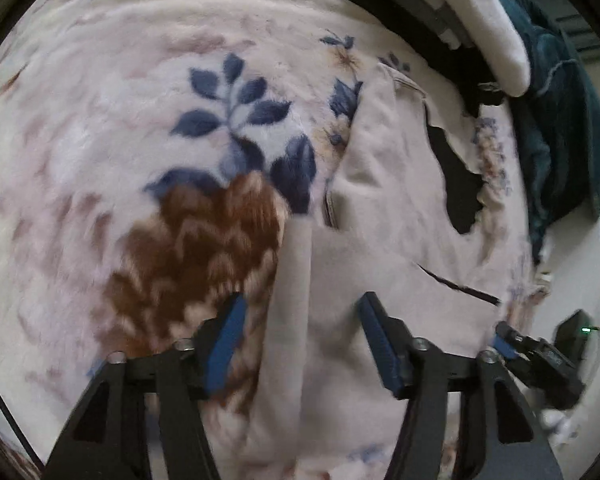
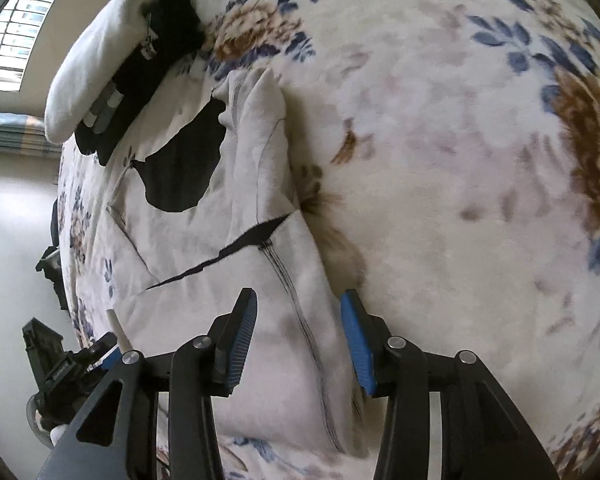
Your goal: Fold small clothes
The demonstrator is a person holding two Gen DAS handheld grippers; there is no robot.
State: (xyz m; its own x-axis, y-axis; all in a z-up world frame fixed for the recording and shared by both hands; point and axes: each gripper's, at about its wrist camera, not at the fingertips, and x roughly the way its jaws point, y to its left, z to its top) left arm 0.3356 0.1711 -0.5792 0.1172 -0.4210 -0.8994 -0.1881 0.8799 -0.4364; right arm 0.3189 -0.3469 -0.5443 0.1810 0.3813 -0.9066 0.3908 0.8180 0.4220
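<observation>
A small cream-white garment (image 1: 384, 216) with black lining showing through openings lies spread on the floral blanket (image 1: 140, 120). My left gripper (image 1: 300, 320) is open, its blue-padded fingers (image 1: 226, 344) straddling the garment's near left edge. In the right wrist view the same garment (image 2: 236, 280) lies on the blanket (image 2: 460, 160). My right gripper (image 2: 298, 320) is open just above the garment's near right edge, holding nothing. The other gripper shows at the edge of each view (image 1: 540, 356), (image 2: 72, 364).
A pile of black and white clothes (image 1: 452, 20) lies at the blanket's far corner, also in the right wrist view (image 2: 112, 68). A dark teal cloth (image 1: 556, 120) lies beside it. The pale floor (image 2: 12, 240) runs along the bed's edge. A window (image 2: 16, 40) is behind.
</observation>
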